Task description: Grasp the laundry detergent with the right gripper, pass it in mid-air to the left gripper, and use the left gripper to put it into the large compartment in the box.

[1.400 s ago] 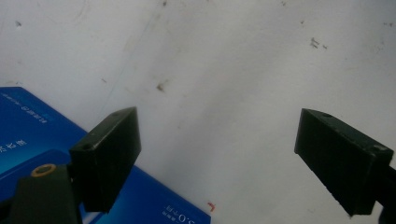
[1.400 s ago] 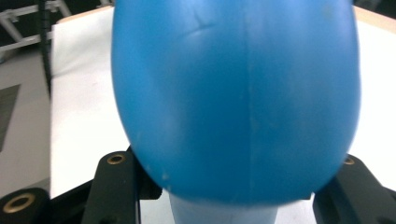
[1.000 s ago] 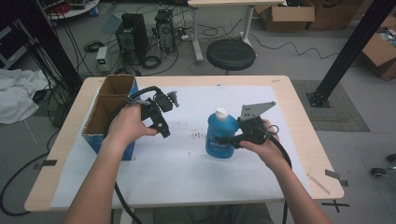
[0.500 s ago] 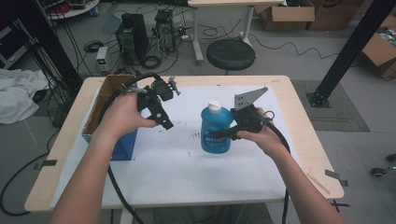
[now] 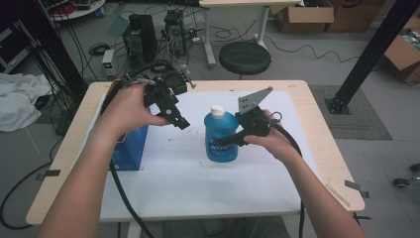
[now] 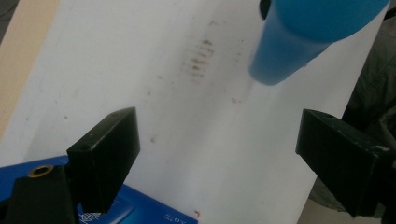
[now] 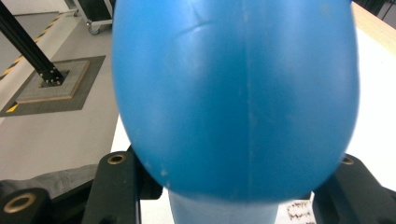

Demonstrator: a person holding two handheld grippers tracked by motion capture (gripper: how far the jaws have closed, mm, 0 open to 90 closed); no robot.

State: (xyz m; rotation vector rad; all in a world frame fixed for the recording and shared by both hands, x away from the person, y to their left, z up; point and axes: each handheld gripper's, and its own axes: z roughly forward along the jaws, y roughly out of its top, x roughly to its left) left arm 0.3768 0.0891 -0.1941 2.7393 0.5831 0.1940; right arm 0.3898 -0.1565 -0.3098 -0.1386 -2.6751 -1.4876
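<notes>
A blue bottle [image 5: 220,136] with a white cap stands upright over the white mat [image 5: 198,183] at mid-table. My right gripper [image 5: 236,138] is shut on its body from the right, and in the right gripper view the bottle [image 7: 233,93] bulges between the two jaws of my right gripper [image 7: 233,198]. My left gripper [image 5: 179,121] hangs in the air to the left of the bottle, pointing down and right, apart from it. In the left gripper view my left gripper [image 6: 224,163] is open with nothing between its jaws, and the bottle [image 6: 294,46] appears farther off above the stained mat [image 6: 187,93].
An open blue box [image 5: 130,148] sits at the table's left, under my left forearm; its corner [image 6: 140,212] lies below the left jaw. A black stool [image 5: 245,57] stands beyond the far edge. The wooden table edge [image 5: 327,148] runs along the right.
The left gripper has risen higher above the box. The right gripper has carried the bottle a little to the left, toward the left gripper.
</notes>
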